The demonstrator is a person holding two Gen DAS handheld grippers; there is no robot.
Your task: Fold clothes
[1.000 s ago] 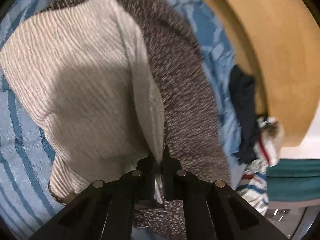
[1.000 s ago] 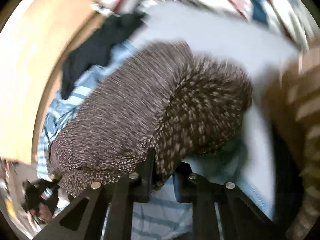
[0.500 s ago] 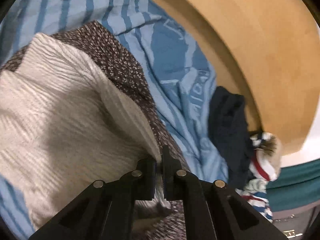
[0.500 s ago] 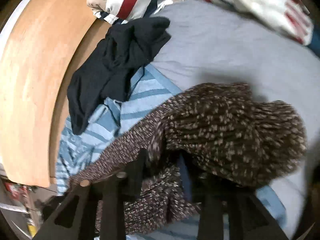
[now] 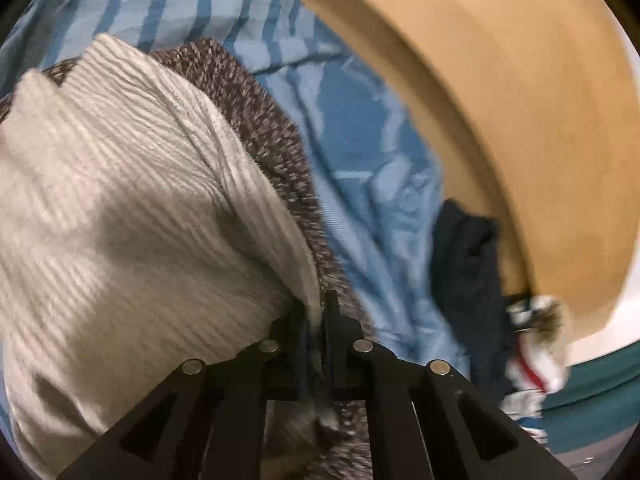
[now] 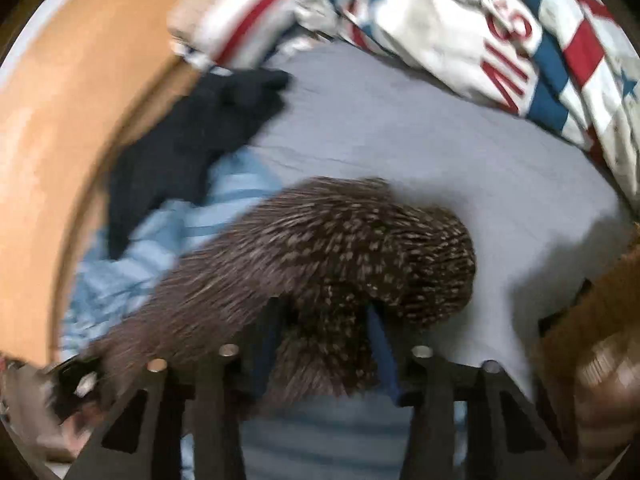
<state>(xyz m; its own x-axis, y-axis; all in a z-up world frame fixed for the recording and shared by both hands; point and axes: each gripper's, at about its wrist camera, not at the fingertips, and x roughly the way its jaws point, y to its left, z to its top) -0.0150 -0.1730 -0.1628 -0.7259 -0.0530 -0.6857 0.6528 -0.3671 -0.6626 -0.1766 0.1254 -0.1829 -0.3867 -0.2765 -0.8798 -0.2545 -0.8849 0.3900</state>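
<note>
A brown speckled knit garment with a cream ribbed inner side is spread over the blue striped bedding. My left gripper is shut on its edge, with cream and brown layers pinched between the fingers. In the right wrist view the same brown garment bunches in a hump over the grey sheet. My right gripper stands with its fingers apart, and brown cloth lies loose between them.
A dark navy garment lies by the curved wooden bed frame; it also shows in the right wrist view. A red, white and blue printed quilt is heaped at the back. A brown striped fabric is at the right edge.
My right gripper has opened, its fingers now wide apart around the brown cloth. The left gripper has stayed shut on the edge and shifted slightly, so more cream side shows.
</note>
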